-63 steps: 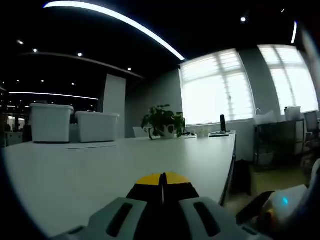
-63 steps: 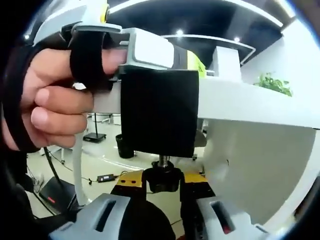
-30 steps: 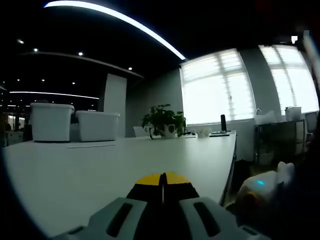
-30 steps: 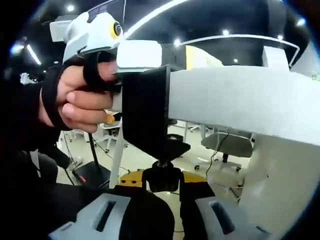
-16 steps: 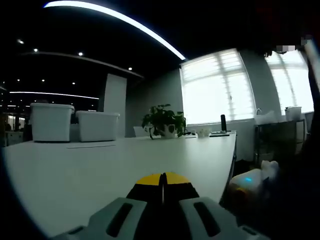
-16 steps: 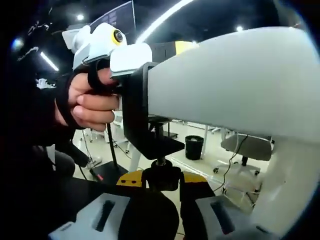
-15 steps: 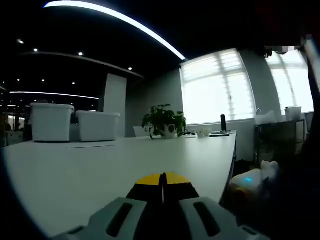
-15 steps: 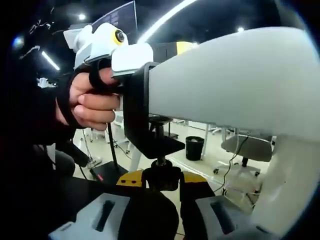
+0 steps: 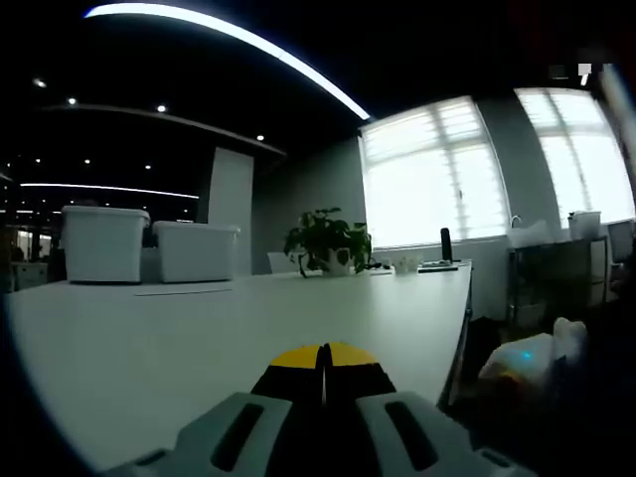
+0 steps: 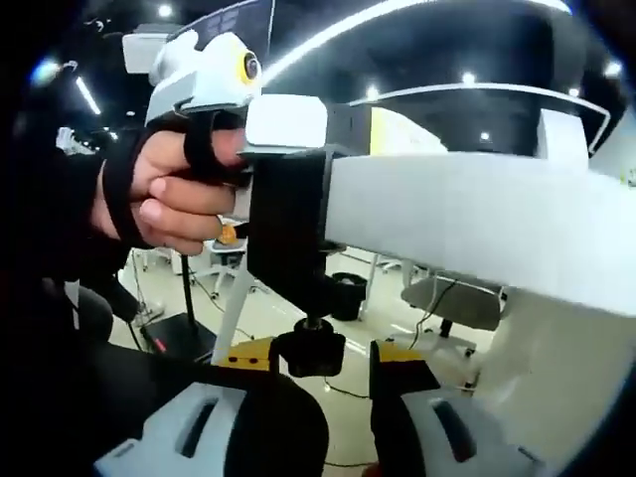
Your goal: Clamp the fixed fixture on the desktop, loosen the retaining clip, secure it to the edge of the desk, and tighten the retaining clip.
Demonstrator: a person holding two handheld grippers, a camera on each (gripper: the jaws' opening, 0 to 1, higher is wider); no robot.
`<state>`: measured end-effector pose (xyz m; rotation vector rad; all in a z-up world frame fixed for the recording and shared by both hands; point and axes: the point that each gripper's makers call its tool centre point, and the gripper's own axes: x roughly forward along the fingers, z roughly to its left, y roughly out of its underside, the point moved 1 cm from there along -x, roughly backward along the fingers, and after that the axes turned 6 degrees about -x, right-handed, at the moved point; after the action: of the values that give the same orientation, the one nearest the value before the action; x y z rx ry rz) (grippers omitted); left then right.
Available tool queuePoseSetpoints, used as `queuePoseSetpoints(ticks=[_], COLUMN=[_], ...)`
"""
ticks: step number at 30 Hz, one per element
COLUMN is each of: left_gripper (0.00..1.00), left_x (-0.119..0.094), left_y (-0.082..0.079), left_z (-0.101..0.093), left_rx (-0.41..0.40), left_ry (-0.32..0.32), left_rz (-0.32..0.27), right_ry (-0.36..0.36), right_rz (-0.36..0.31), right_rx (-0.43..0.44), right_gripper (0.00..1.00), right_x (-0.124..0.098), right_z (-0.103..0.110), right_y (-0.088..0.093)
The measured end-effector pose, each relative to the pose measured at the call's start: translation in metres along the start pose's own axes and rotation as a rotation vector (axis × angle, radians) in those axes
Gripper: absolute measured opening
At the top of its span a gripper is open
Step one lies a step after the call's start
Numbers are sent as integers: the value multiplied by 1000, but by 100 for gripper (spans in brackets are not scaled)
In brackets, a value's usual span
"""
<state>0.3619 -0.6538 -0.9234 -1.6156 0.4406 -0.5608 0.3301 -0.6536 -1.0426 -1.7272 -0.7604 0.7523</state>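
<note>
A black C-shaped fixture [image 10: 288,229] sits over the edge of the white desk [image 10: 477,229]. Its screw hangs below and ends in a black knob [image 10: 309,352]. My right gripper [image 10: 320,358] is open around the knob, with a gap between the knob and the right jaw. My left gripper [image 10: 288,124], held by a hand [image 10: 164,194], lies on the desk top at the fixture's upper end. In the left gripper view, my left gripper [image 9: 323,360] has its yellow-tipped jaws pressed together over the desk [image 9: 199,328]. My right gripper [image 9: 527,360] shows past the desk edge at lower right.
Two white bins [image 9: 99,243] [image 9: 194,251] and a potted plant [image 9: 326,243] stand at the desk's far end. Bright windows [image 9: 437,174] lie beyond. Under the desk are an office chair [image 10: 452,293] and open floor.
The right gripper's jaws have eased off the knob, leaving a gap on the right, and its view has tilted. In the left gripper view the right gripper has shifted slightly right.
</note>
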Motion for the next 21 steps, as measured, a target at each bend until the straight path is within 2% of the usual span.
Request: queuePoseSetpoints(ticks=[1,5,7,11,13,17,21], left_gripper=[1,1,1,1,1,1,1], left_x=[0,-1,-1,-2,-2,-4,-5], left_y=[0,0,0,-1,-1,-1,-1], left_z=[0,-1,-1,-2,-3,-4,-4], left_rx=[0,4,2,17,17,18,21], left_ry=[0,1,4,12,16,26,29], left_rz=[0,-4,-2,-16,-16,-16,-19], right_ry=[24,142,167,335,390,450,457], right_rz=[14,51,53,85,82,102,109], right_rx=[28,114,114,144,137,99,88], right_gripper=[34,34,36,41,42,43,41], right_x=[-4,-15,-16,-21,-20,-16,-10], right_z=[7,10,14,14,17,21,22], right_y=[-2,1,0,-3,-7,-12,-15])
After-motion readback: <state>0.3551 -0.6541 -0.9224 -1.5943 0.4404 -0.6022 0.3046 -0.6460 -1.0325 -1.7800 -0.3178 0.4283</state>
